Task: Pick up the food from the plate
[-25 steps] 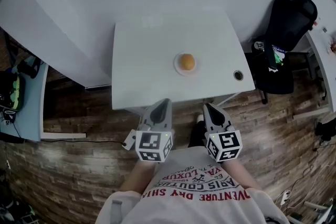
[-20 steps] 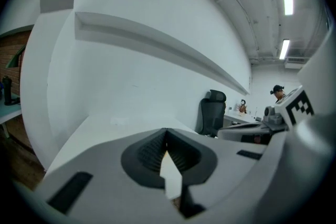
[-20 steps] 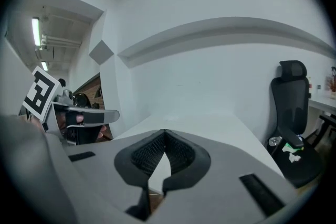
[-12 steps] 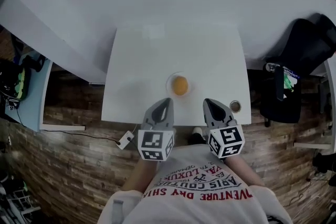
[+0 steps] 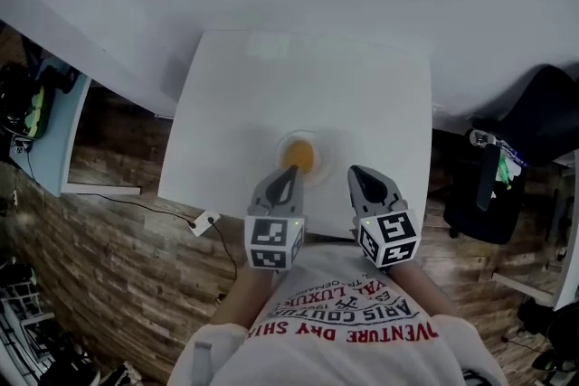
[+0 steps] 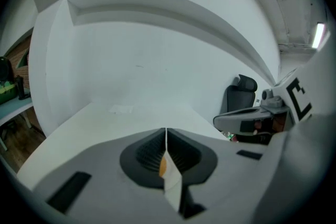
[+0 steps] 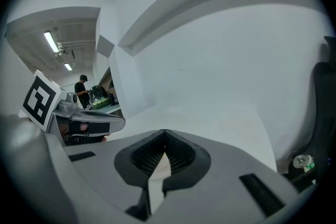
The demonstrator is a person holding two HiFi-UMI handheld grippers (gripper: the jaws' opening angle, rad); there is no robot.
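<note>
In the head view a white bench stands against a pale wall, and near its front edge sits a small round plate with the orange, rounded food in its middle. The left tool points at the plate from the near side, its tip over the plate's near rim and just short of the food; its marker cube sits close to the person's white printed shirt. The right tool lies beside it, its tip just right of the plate and apart from it. A black chair stands to the right on the wood floor. In the left gripper view the left tool has its two jaws pressed together at the tip, with nothing between them; through the narrow slot below the tip shows a sliver of the orange food and of the white plate beyond. The bench stretches ahead, and the right tool shows at the right. In the right gripper view the right tool likewise has its jaws meeting at the tip and holds nothing; only a pale strip shows through its slot. The bench lies ahead, the left tool at the left, and a person stands far back.
</note>
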